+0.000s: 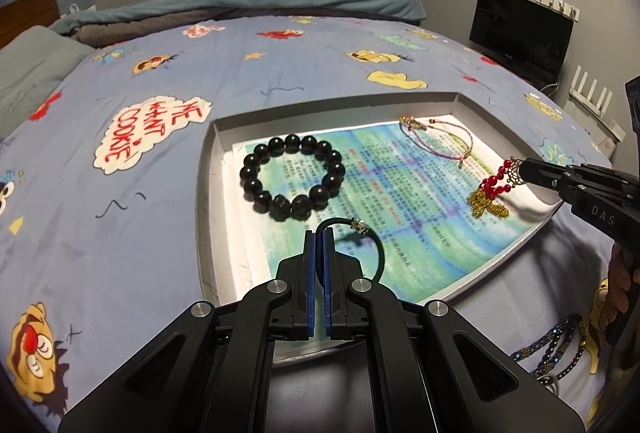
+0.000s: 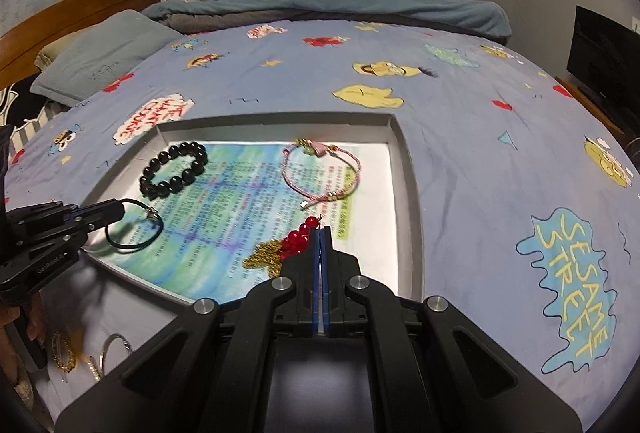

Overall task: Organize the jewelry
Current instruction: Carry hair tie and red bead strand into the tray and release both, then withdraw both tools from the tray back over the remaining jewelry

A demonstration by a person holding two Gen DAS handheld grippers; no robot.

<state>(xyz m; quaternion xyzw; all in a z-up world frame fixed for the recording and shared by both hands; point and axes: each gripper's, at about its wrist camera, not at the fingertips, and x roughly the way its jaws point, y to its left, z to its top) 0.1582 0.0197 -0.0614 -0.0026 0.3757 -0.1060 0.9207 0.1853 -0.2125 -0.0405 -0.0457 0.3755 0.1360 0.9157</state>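
A shallow grey tray (image 1: 206,169) (image 2: 408,169) lined with a printed green-blue sheet lies on the bed. My left gripper (image 1: 320,233) (image 2: 120,211) is shut on a thin black cord bracelet (image 1: 378,253) (image 2: 134,233), which hangs just over the tray's near left part. My right gripper (image 2: 322,231) (image 1: 524,165) is shut on a red bead piece with gold chain tassels (image 2: 294,243) (image 1: 490,189), whose tassels touch the sheet at the near right. A black bead bracelet (image 1: 292,177) (image 2: 174,171) and a pink cord bracelet (image 1: 438,137) (image 2: 320,173) lie in the tray.
The bed has a blue cartoon-print cover (image 1: 120,193) (image 2: 500,193). More jewelry lies on it beside the tray: dark beaded strands (image 1: 560,349), gold and silver bangles (image 2: 92,357). A person's hand (image 2: 16,317) holds the left gripper. A dark monitor (image 1: 520,29) stands to the right.
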